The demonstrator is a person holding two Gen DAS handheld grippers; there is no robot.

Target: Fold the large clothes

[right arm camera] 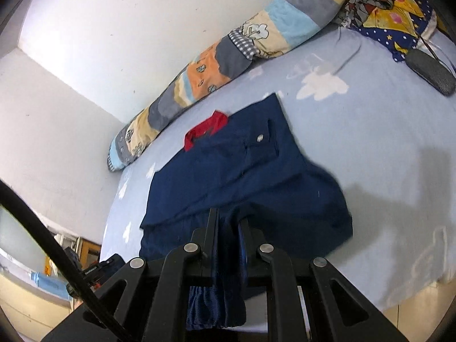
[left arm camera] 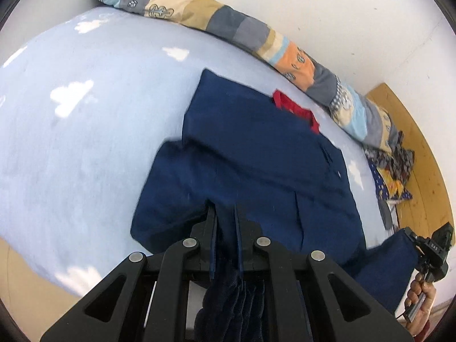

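A navy blue shirt (left arm camera: 256, 148) with a red collar (left arm camera: 296, 108) lies on the pale blue bed sheet (left arm camera: 85, 142). Its collar end is far from me, and its near hem is lifted. My left gripper (left arm camera: 225, 213) is shut on the hem at the left corner, with bunched cloth hanging between the fingers. My right gripper (right arm camera: 229, 219) is shut on the hem of the same shirt (right arm camera: 228, 165) at the other corner. The right gripper also shows in the left wrist view (left arm camera: 413, 236), holding the cloth up off the bed.
A rolled patchwork quilt (left arm camera: 228, 20) lies along the white wall behind the shirt. A pile of patterned clothes (right arm camera: 393, 17) and a dark grey pouch (right arm camera: 430, 71) lie at the head of the bed. A wooden bed frame (left arm camera: 421, 154) shows at the right.
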